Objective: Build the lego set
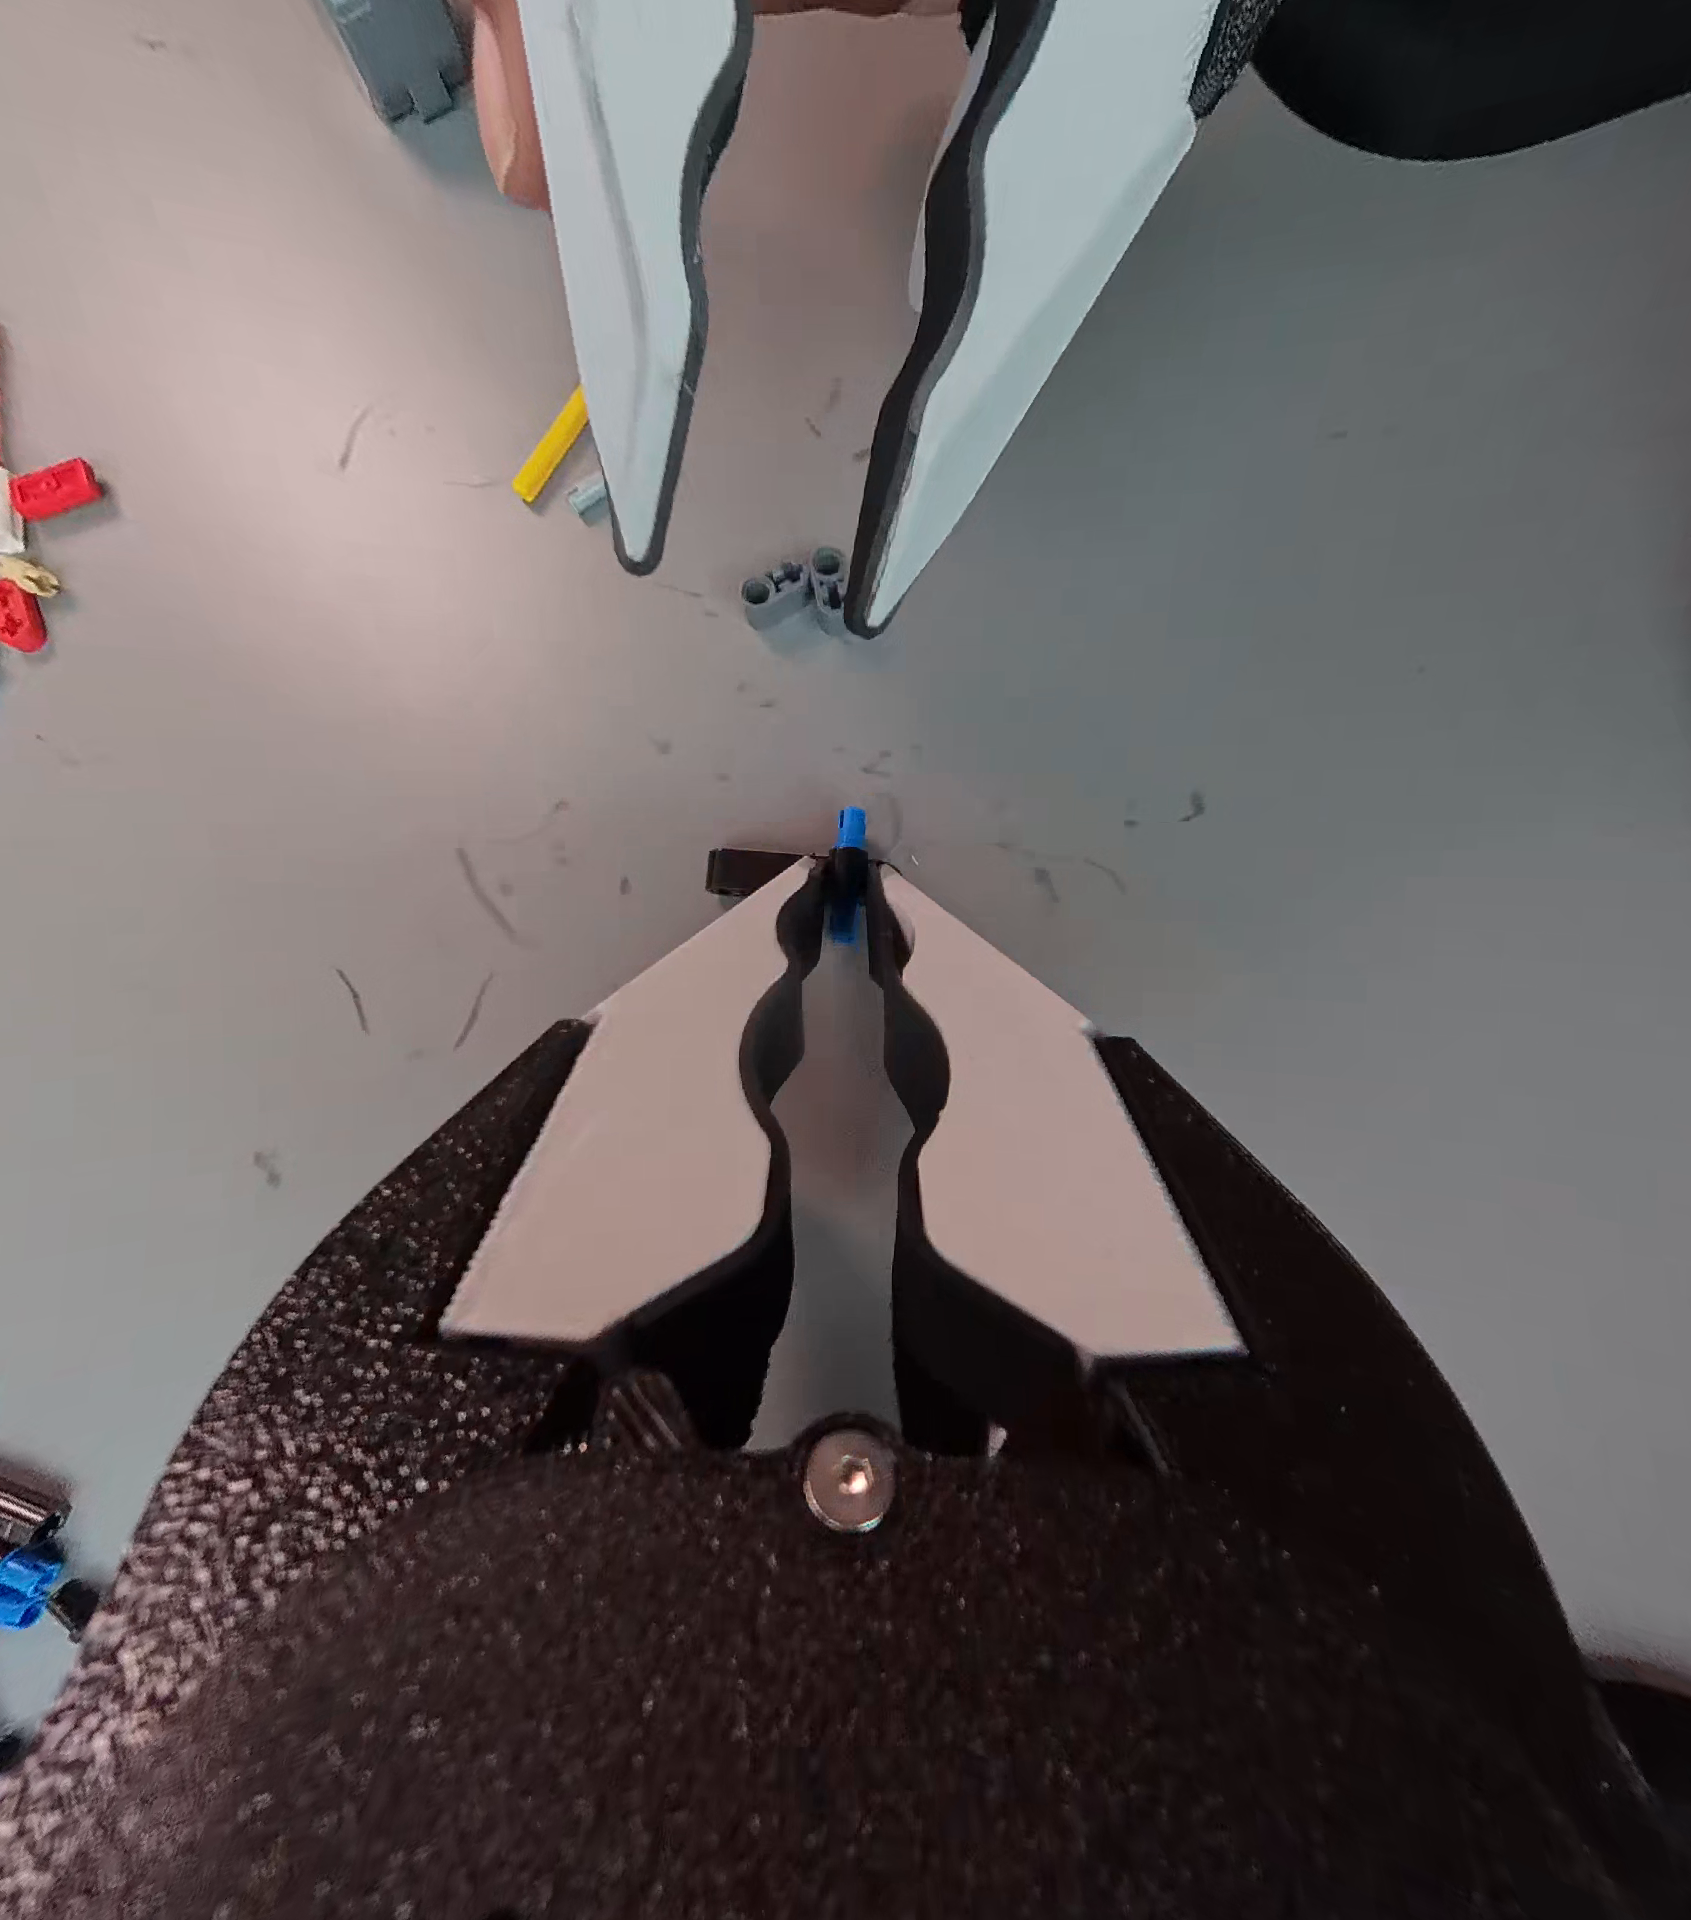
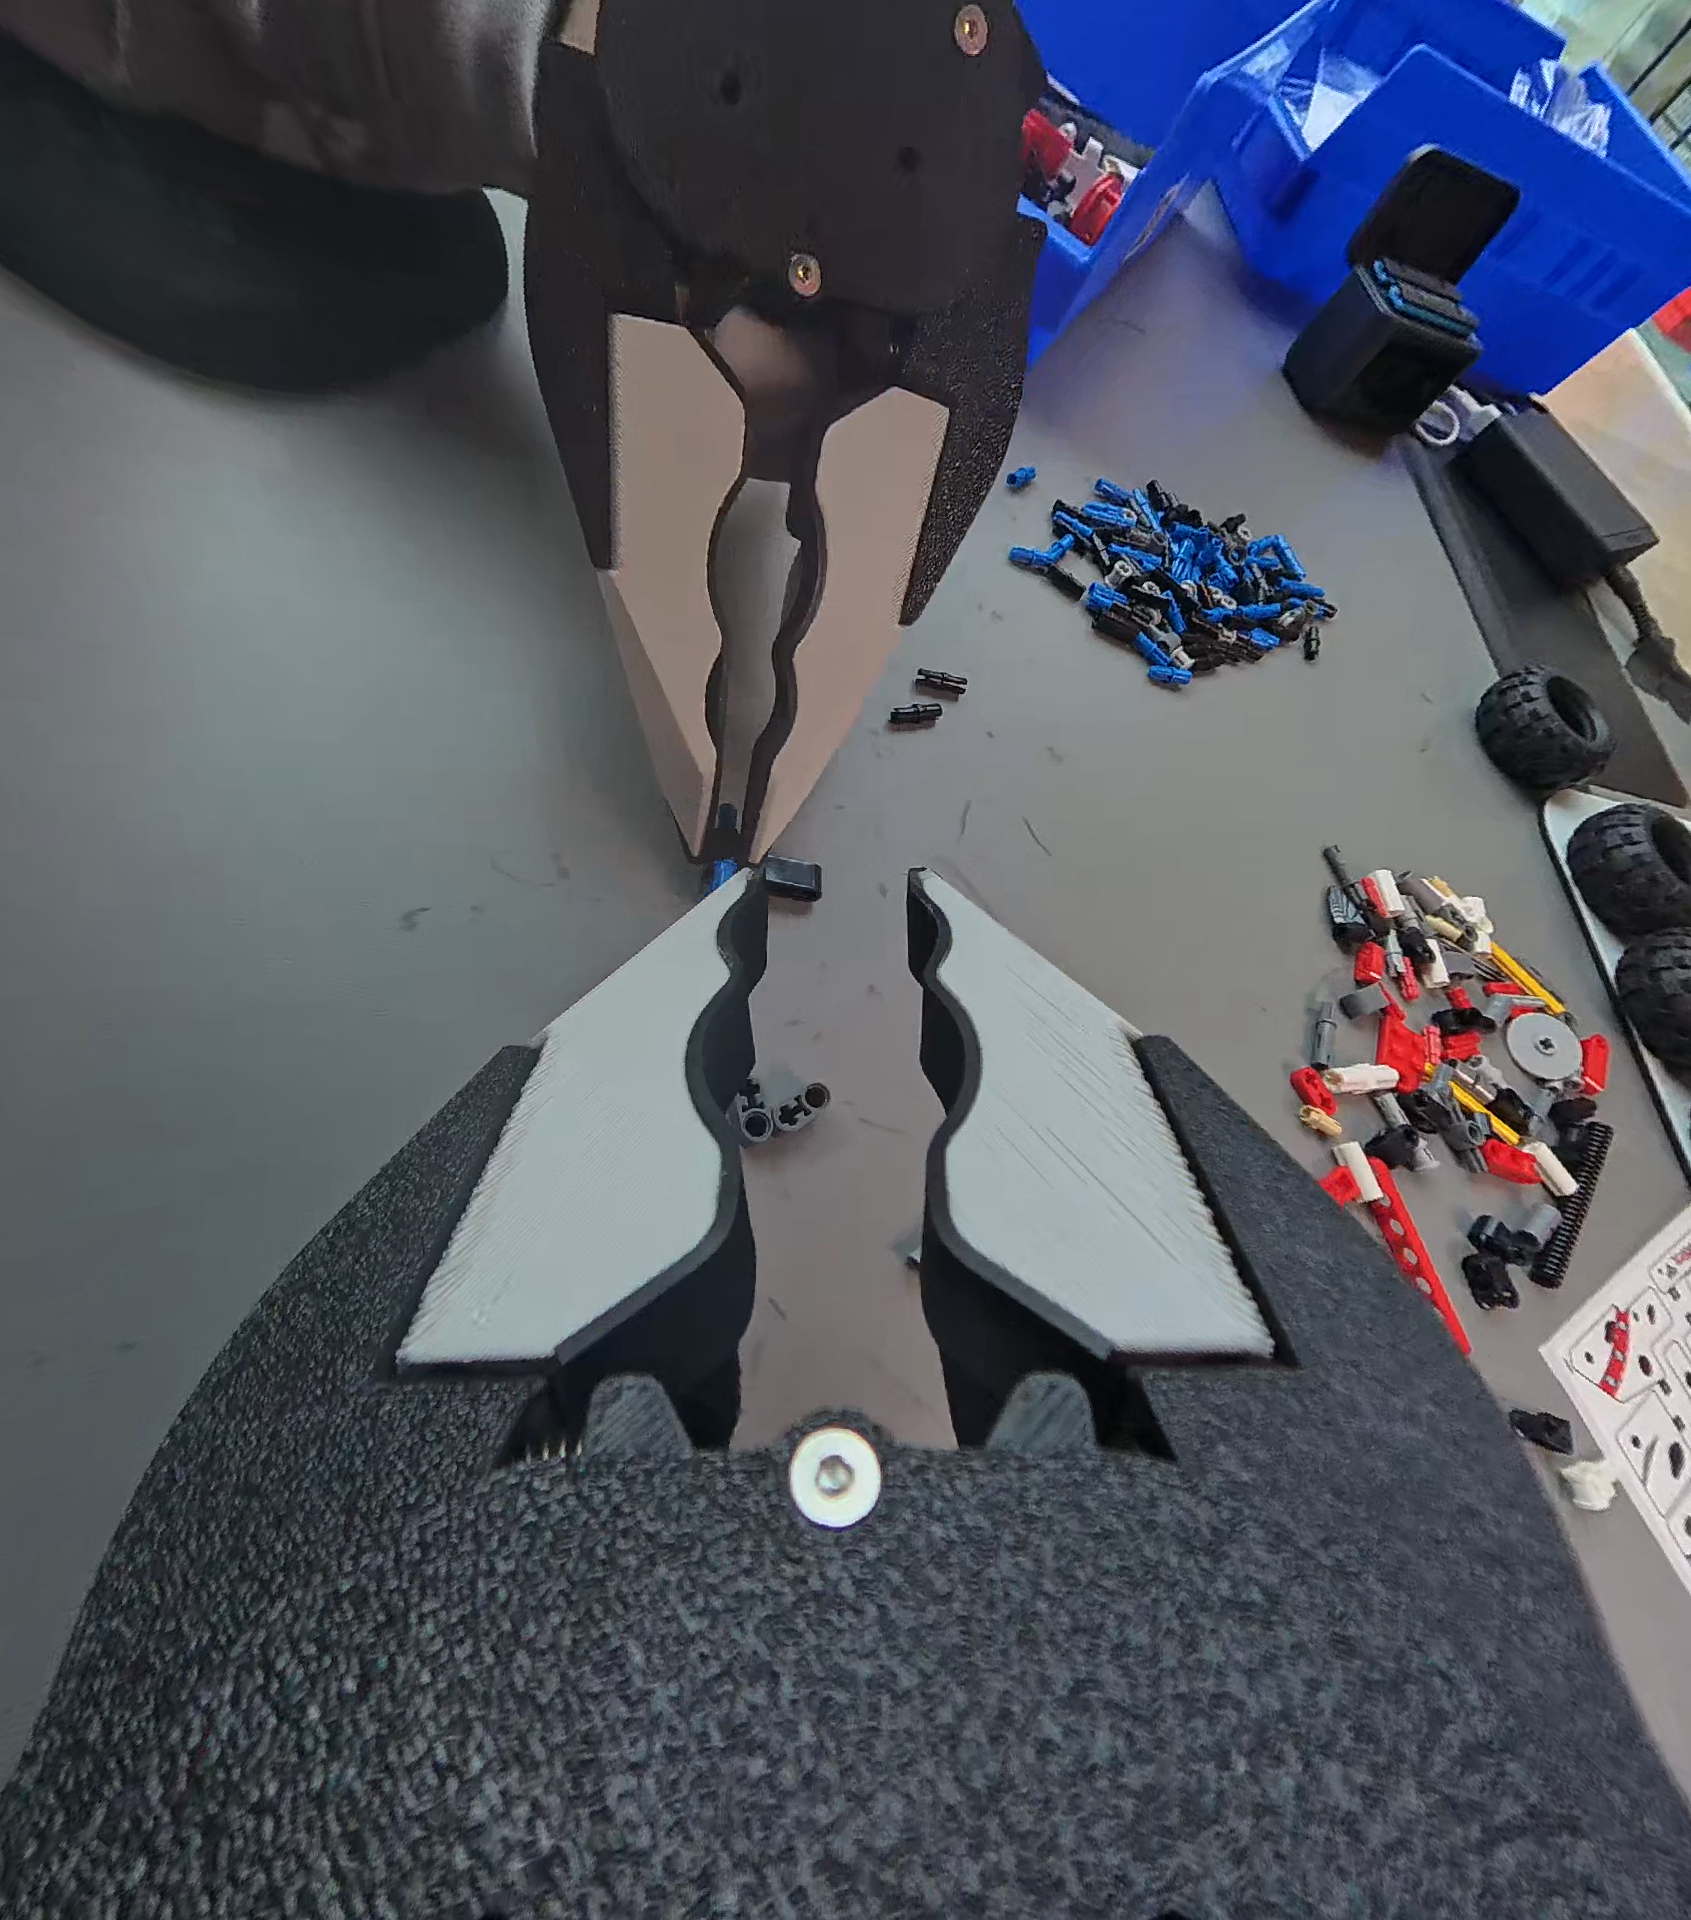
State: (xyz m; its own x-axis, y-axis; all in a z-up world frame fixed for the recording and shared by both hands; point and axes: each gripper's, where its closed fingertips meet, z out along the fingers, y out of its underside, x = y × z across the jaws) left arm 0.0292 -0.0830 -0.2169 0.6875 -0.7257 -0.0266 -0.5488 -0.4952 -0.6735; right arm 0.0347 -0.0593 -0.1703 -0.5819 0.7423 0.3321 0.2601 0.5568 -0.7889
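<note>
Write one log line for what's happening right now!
left hand-held gripper: shut on blue pin | right hand-held gripper: open, empty | grey connector: on table

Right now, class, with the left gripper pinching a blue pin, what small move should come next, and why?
Probably close the open right gripper on the grey connector lying between its fingers: the left gripper already holds the blue pin ready.

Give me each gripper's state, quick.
Left gripper: shut on a blue pin.
Right gripper: open, empty, grey connector lying between its fingers.
</note>
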